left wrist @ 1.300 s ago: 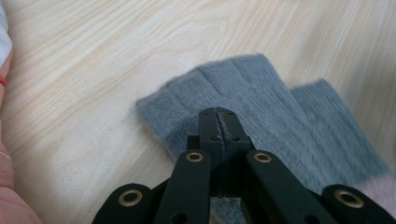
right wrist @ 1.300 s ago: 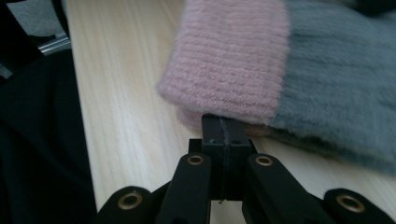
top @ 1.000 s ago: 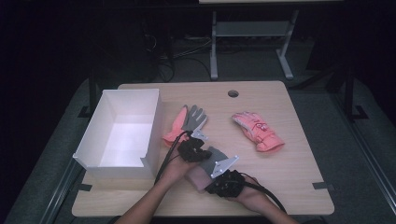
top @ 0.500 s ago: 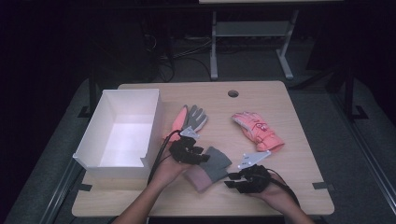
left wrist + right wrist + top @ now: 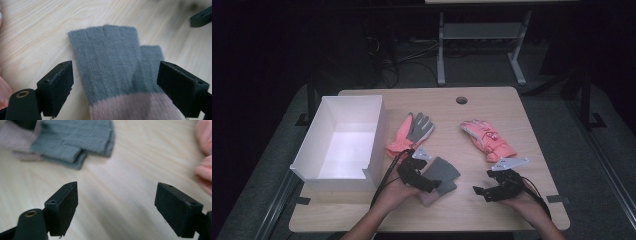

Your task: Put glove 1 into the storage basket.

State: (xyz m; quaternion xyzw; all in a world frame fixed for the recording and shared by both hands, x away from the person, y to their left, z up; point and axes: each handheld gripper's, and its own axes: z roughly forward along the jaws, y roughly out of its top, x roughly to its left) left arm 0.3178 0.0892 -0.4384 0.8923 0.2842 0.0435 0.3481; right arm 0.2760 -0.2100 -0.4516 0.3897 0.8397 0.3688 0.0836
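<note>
A grey knit glove with a pink cuff point(image 5: 443, 172) lies flat on the wooden table point(image 5: 492, 105). My left gripper point(image 5: 434, 186) hangs over its cuff end. In the left gripper view the glove point(image 5: 110, 62) lies between the jaws, which have just been opening and do not press on it; the gripper point(image 5: 116, 68) is open. My right gripper point(image 5: 481, 192) stands to the right of the glove, its jaws also just opened, with bare wood between them point(image 5: 116, 188). The glove point(image 5: 75, 142) shows at the top left of the right gripper view.
A white open box point(image 5: 312, 150) stands at the table's left. A pink and grey glove point(image 5: 412, 131) lies beside it. A pink padded glove point(image 5: 487, 140) lies at the right, also seen in the right gripper view point(image 5: 203, 167). A round hole point(image 5: 461, 100) is near the far edge.
Both grippers opened and let go of the knit glove. The right gripper drew away to the right; the left one shifted slightly toward the cuff.
</note>
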